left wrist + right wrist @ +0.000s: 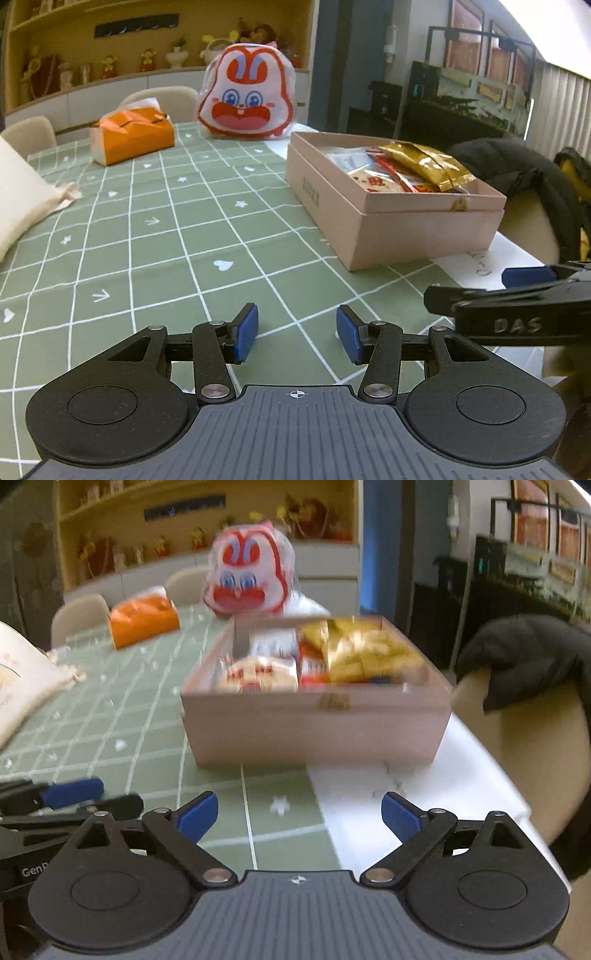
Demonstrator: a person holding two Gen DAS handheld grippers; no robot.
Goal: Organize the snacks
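Each claw [296, 334] [299, 816] had black linkage arms with silver pivot screws, blue rubber pads [246, 332], round black discs and a ribbed grey body bearing a white crosshair mark.

An orange tissue pack [132, 134] lies near a rabbit-face bag [246, 98] on the green tablecloth [166, 229]

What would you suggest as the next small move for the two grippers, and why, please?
Probably draw both back and stop. The left gripper and right gripper are open and hold nothing, the snack packets already lie in the pink box, and no loose snack shows on the tablecloth.
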